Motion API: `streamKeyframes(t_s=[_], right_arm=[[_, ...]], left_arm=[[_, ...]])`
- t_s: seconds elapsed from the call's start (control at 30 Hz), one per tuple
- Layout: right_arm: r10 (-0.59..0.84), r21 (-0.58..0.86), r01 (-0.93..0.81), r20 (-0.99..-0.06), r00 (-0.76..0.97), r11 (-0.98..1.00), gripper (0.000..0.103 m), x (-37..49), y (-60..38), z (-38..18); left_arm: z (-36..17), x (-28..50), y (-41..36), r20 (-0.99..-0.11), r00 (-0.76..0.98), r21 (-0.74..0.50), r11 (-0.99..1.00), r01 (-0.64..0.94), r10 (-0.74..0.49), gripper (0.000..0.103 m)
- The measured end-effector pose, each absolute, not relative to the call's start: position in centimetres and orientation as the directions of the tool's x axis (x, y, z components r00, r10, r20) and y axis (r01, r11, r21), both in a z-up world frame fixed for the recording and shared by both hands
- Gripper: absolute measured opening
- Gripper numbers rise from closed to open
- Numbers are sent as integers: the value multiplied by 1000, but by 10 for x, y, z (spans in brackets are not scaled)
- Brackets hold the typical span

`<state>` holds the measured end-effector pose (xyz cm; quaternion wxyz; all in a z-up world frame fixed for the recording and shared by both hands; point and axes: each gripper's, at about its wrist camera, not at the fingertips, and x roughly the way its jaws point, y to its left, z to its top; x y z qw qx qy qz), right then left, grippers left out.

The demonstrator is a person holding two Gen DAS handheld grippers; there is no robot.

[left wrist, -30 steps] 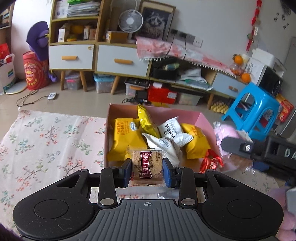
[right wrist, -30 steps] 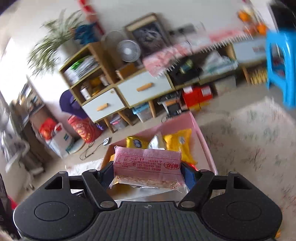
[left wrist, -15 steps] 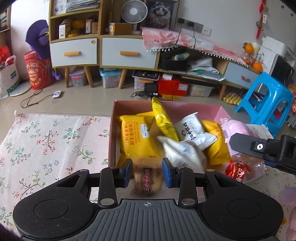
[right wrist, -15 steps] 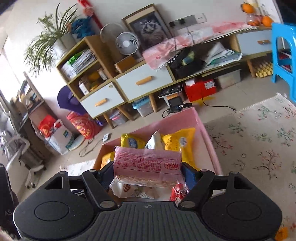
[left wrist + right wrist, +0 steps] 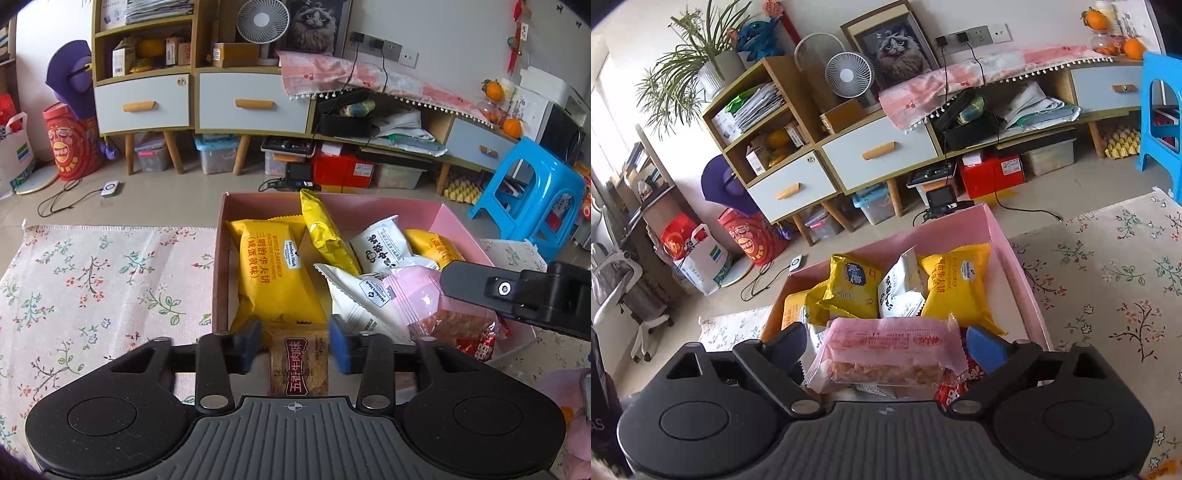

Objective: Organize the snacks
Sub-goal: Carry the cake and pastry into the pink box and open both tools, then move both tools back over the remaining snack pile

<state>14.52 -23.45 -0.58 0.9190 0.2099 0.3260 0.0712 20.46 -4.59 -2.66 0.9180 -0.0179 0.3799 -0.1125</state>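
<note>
A pink box (image 5: 452,218) on the floral cloth holds yellow and white snack packets (image 5: 273,273). My left gripper (image 5: 295,347) stands open at the box's near edge; a brown beef-cake packet (image 5: 298,363) lies loose between its pads. My right gripper (image 5: 886,349) is open over the box (image 5: 1015,258), and a pink-wrapped bar (image 5: 886,354) lies between its spread fingers on the other packets. The right gripper (image 5: 517,291) and pink bar (image 5: 424,295) also show in the left wrist view.
The floral cloth (image 5: 92,280) covers the table around the box. A blue plastic stool (image 5: 528,199) stands to the right. Cabinets with drawers (image 5: 240,103) line the far wall. A red candy wrapper (image 5: 480,347) lies in the box's near right corner.
Both grippers moved down over the box and opened. The beef-cake packet and the pink bar, gripped one second ago, now lie loose between the spread fingers.
</note>
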Motion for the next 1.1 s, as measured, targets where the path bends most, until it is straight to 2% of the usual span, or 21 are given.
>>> streamKeyframes(t_s=[0.23, 0.83, 1.1], right_arm=[[249, 419, 16, -570, 783, 908, 88, 140, -237, 0], [206, 390, 55, -596, 776, 919, 93, 93, -248, 26], [178, 307, 25, -615, 768, 951, 94, 62, -243, 39]], left_arm=[[-23, 197, -43, -690, 691, -114, 975, 190, -215, 64], [3, 135, -37, -697, 678, -114, 970, 217, -233, 86], [11, 98, -41, -710, 666, -78, 965, 249, -229, 93]])
